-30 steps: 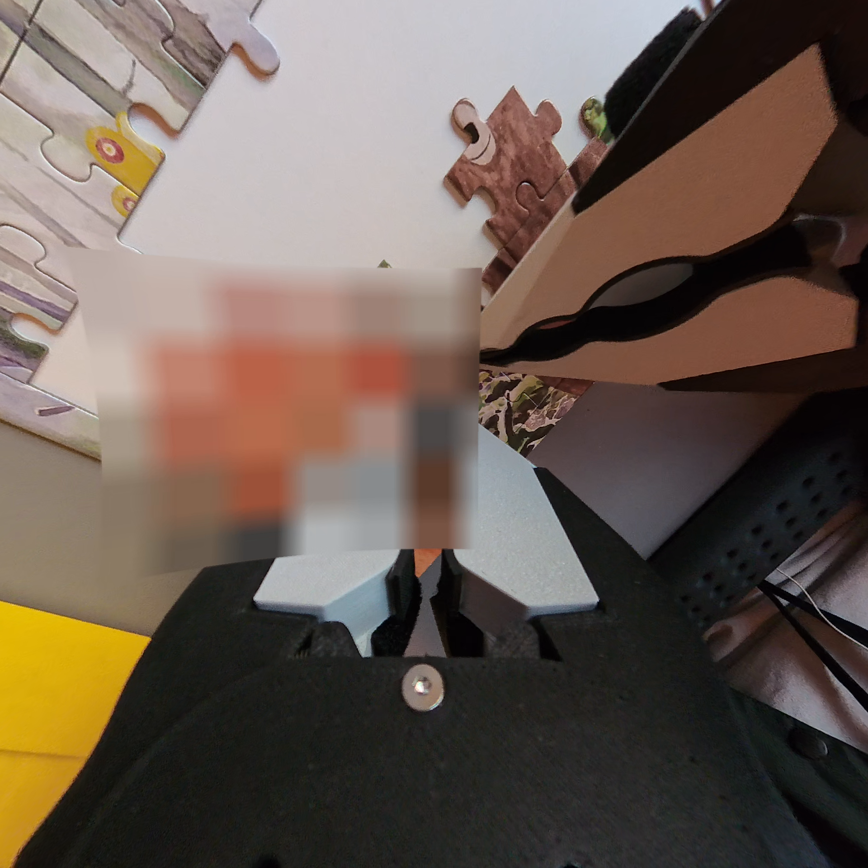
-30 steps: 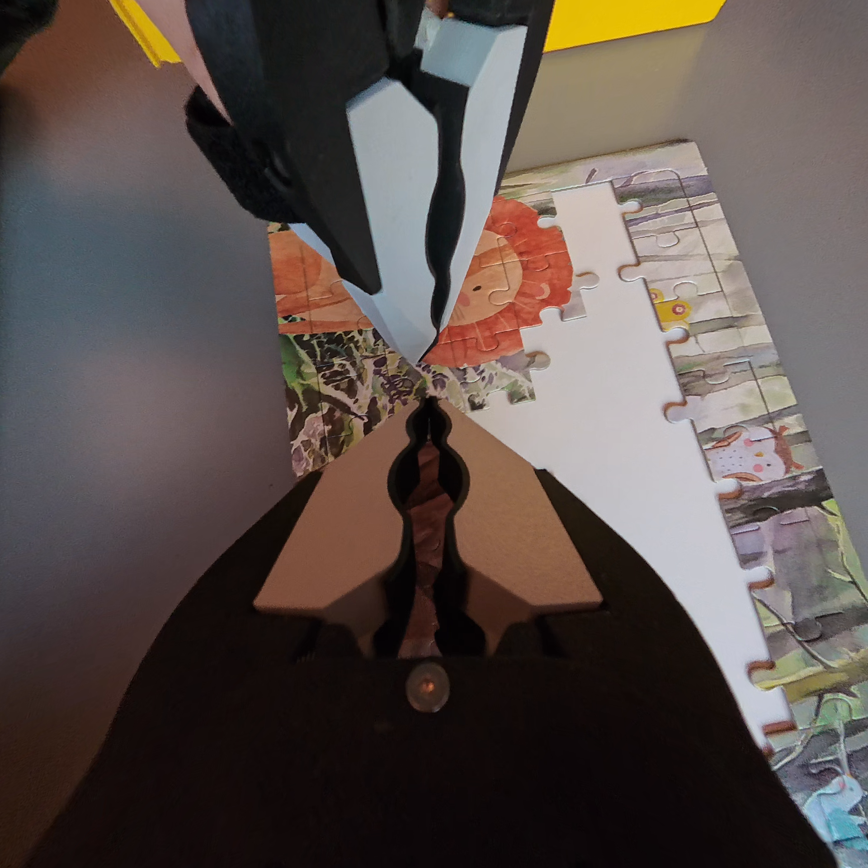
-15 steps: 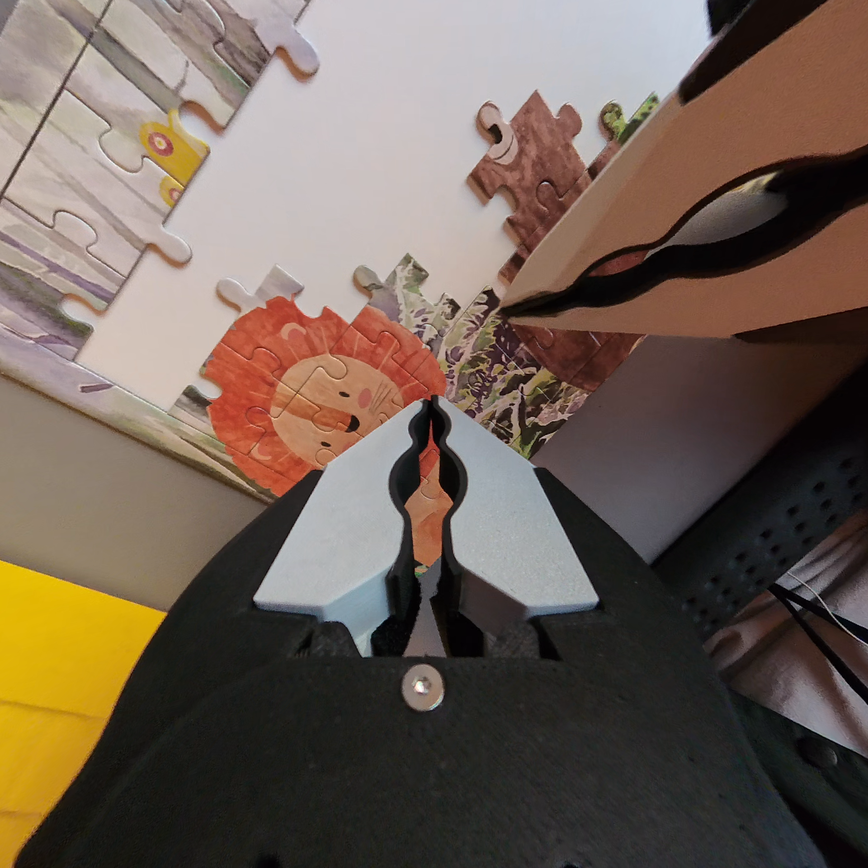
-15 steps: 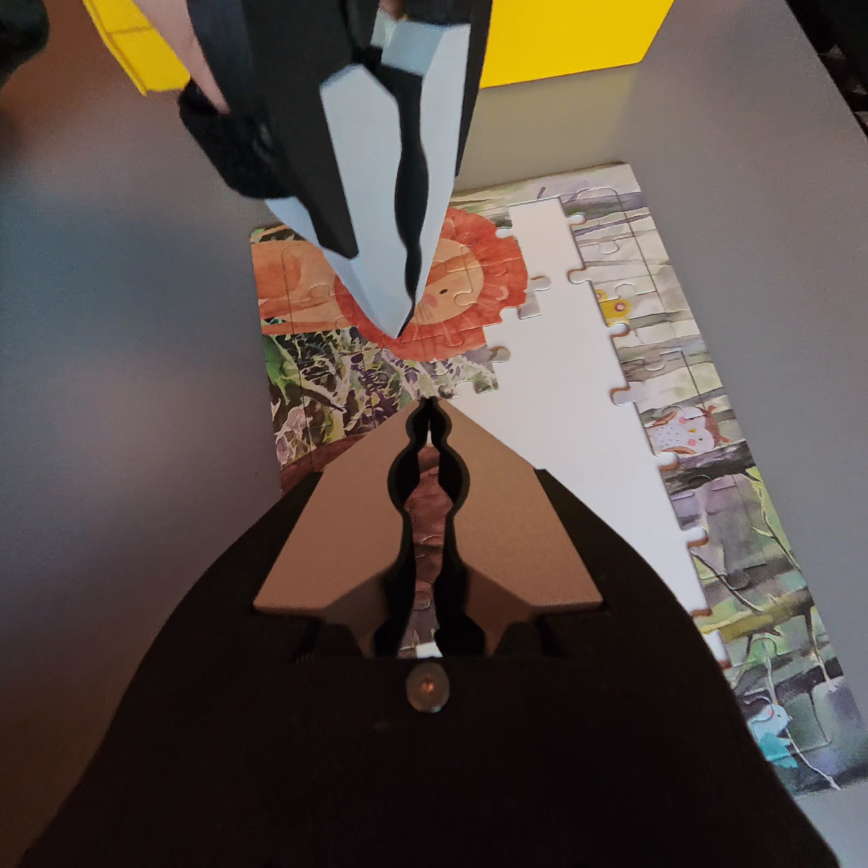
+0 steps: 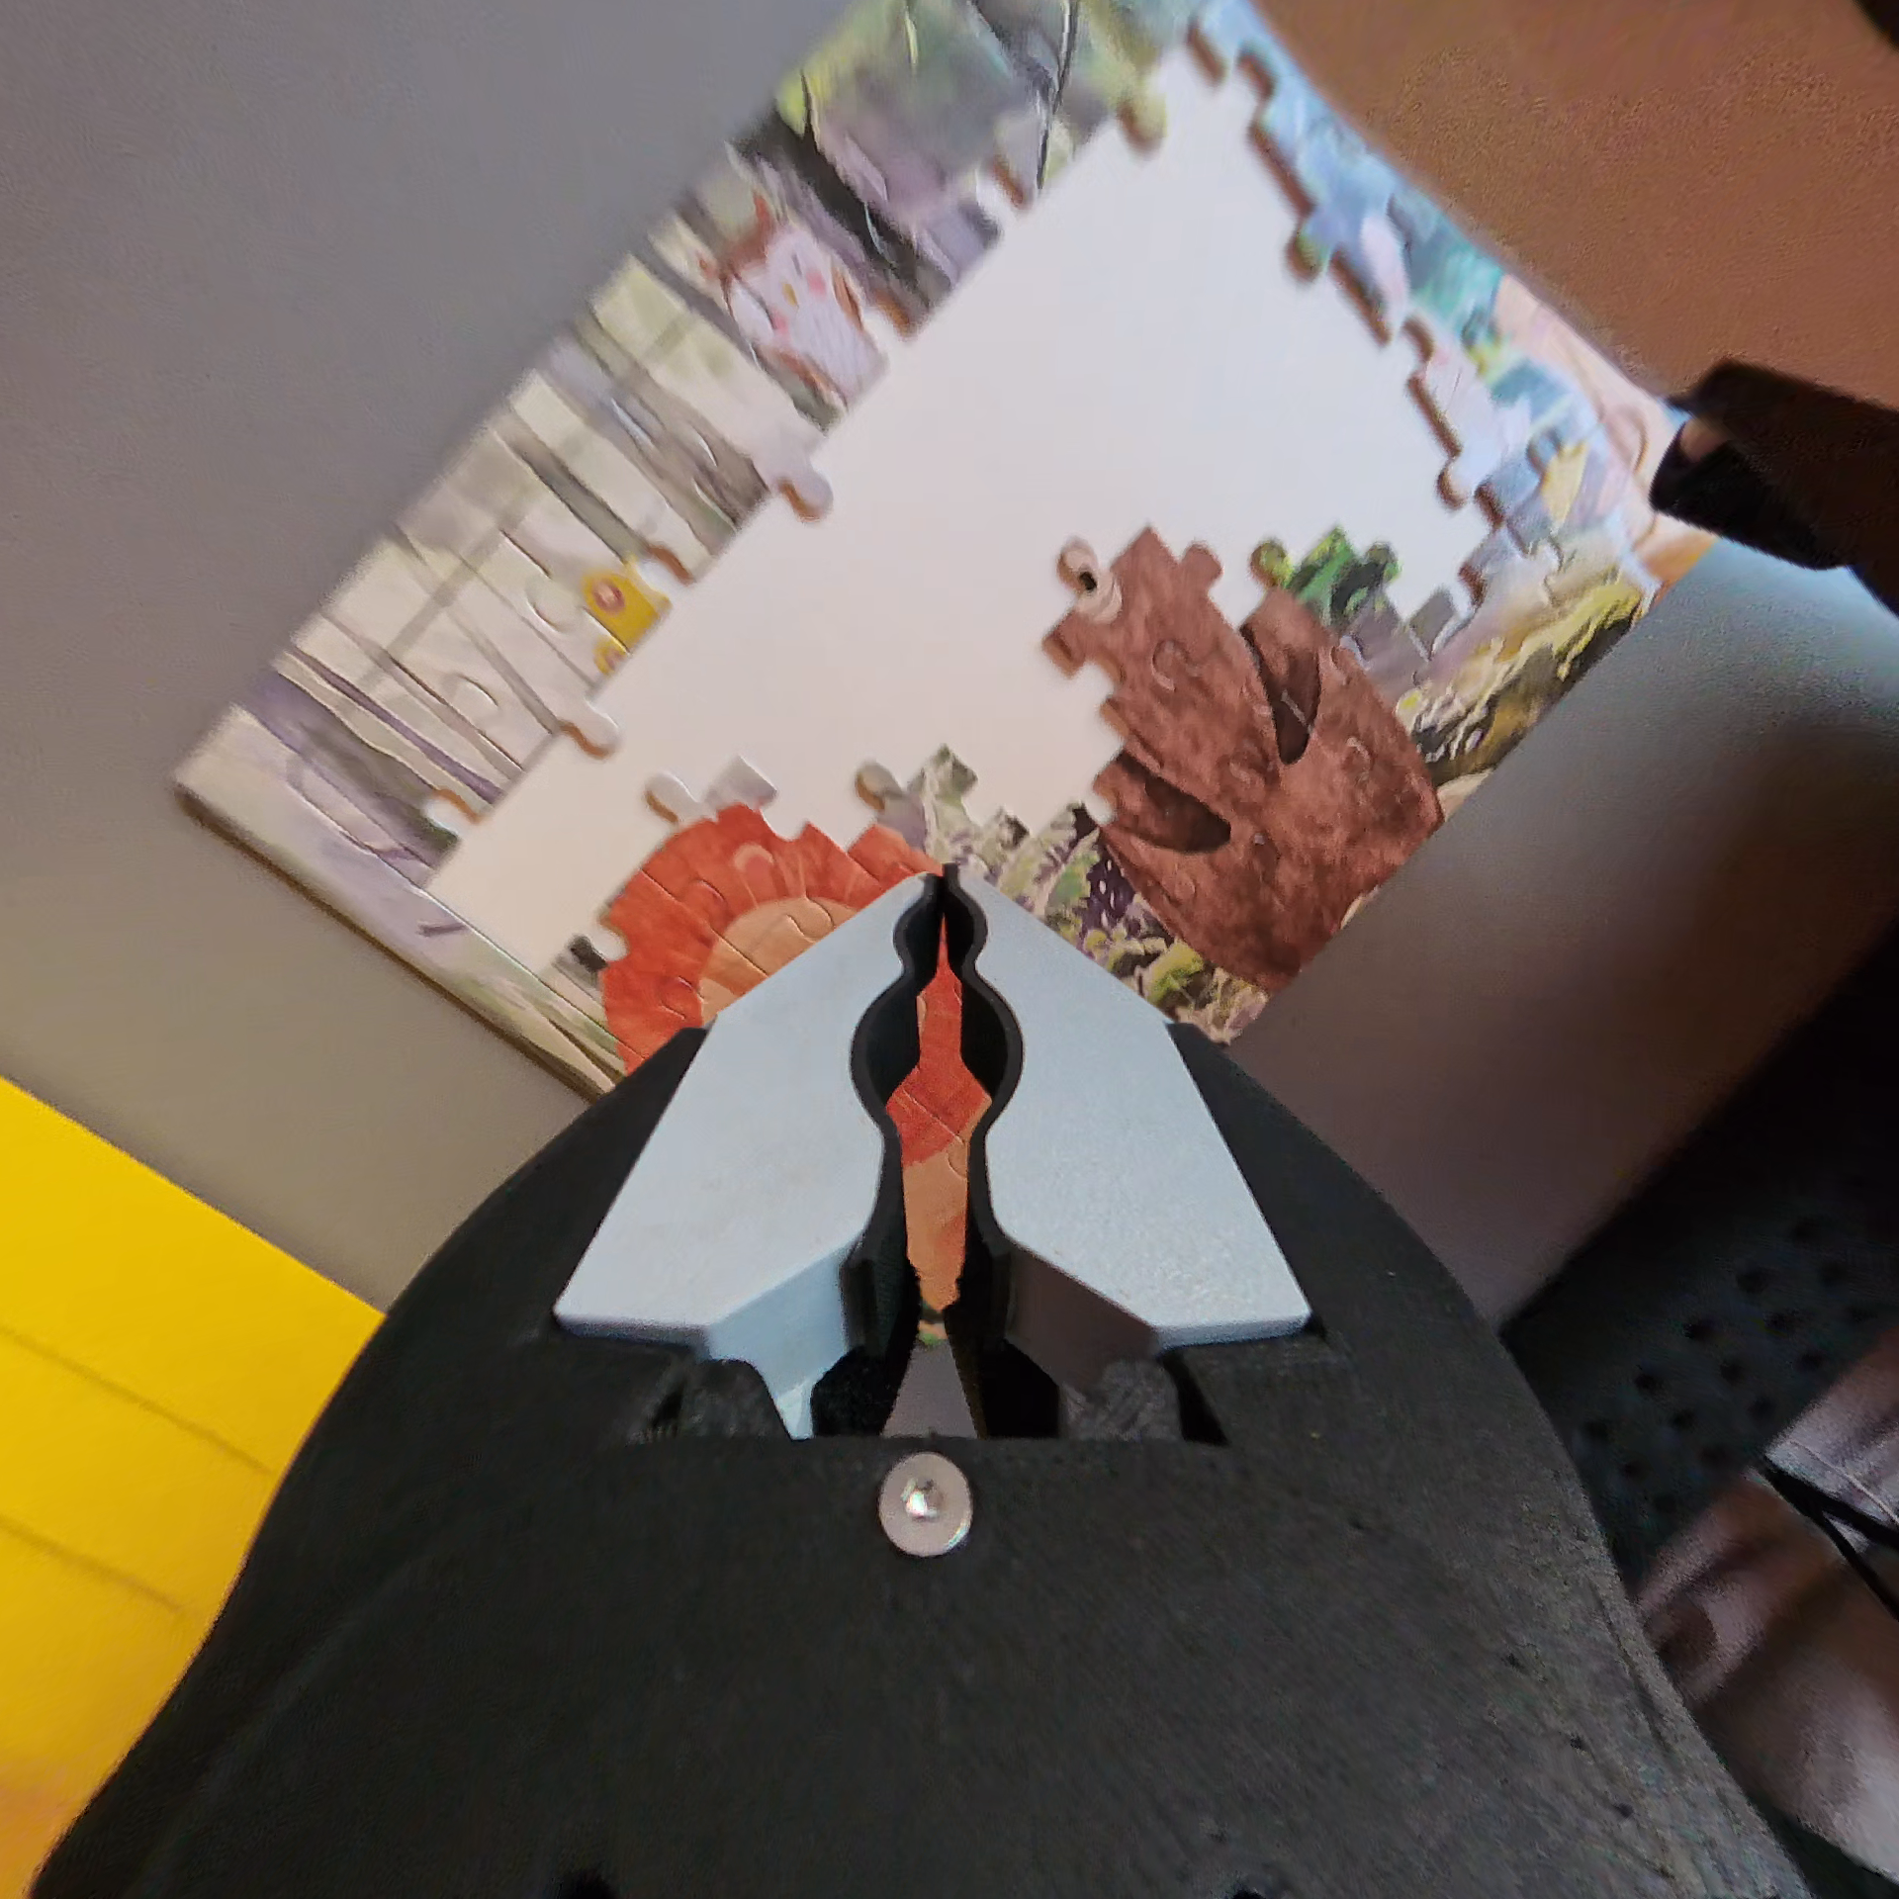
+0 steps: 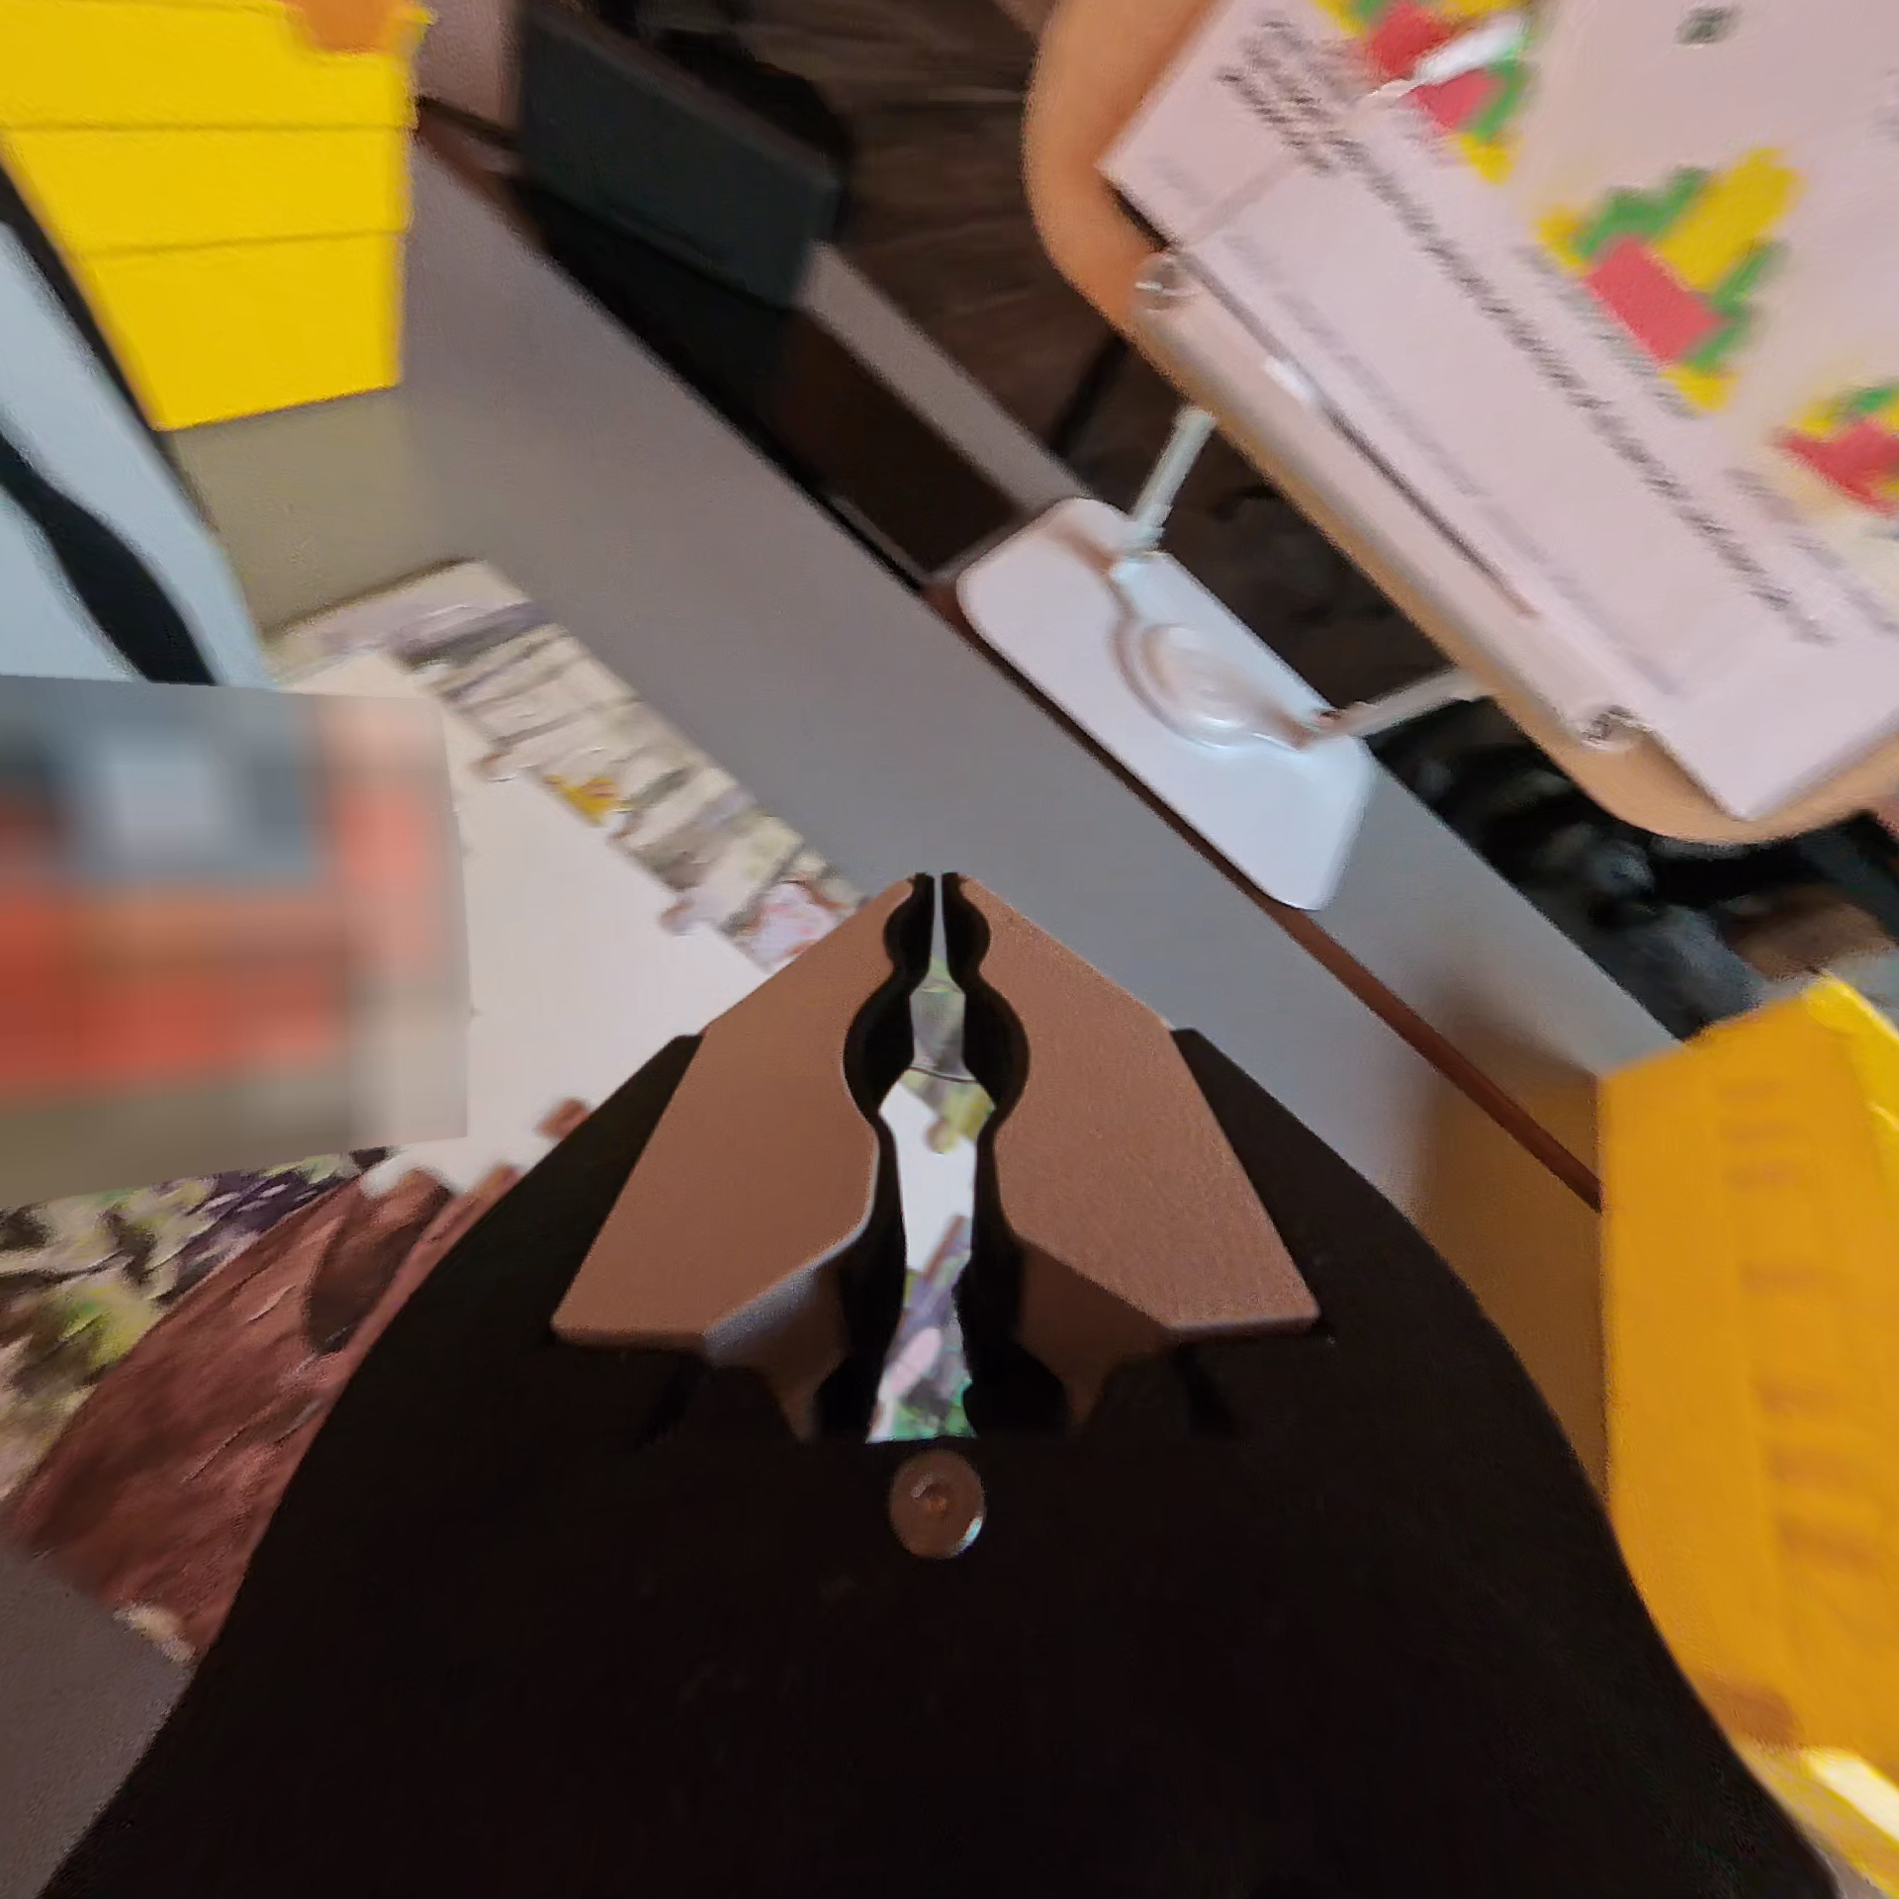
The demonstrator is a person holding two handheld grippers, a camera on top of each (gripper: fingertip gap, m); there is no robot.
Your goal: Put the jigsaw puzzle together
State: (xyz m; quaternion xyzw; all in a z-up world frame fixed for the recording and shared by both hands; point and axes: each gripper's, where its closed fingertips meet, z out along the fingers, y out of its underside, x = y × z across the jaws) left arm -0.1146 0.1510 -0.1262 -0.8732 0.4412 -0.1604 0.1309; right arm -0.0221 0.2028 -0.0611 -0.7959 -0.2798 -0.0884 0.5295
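The jigsaw puzzle [image 5: 1028, 462] lies flat on the grey table, its edges filled in and its white middle bare. An orange lion [image 5: 719, 925] and a brown tree stump [image 5: 1254, 760] are joined in along the near edge. My left gripper [image 5: 945, 876], with pale blue fingers, is shut and empty above the lion. My right gripper [image 6: 940, 879], with brown fingers, is shut and empty, off the puzzle's right side, pointing at the table's far edge. The puzzle [image 6: 575, 925] shows blurred at left in the right wrist view, with one of the left gripper's fingers [image 6: 41, 411] above it.
A yellow box [image 5: 123, 1387] stands beside the puzzle near the left gripper. In the right wrist view are a yellow bin [image 6: 236, 206] at top left, a yellow box [image 6: 1767, 1387] at right, and a white stand [image 6: 1161, 699] holding a printed sheet [image 6: 1541, 339].
Both grippers have drawn back from the puzzle, where their tips nearly met. The right one has swung right toward the table's edge. The left view now takes in most of the puzzle.
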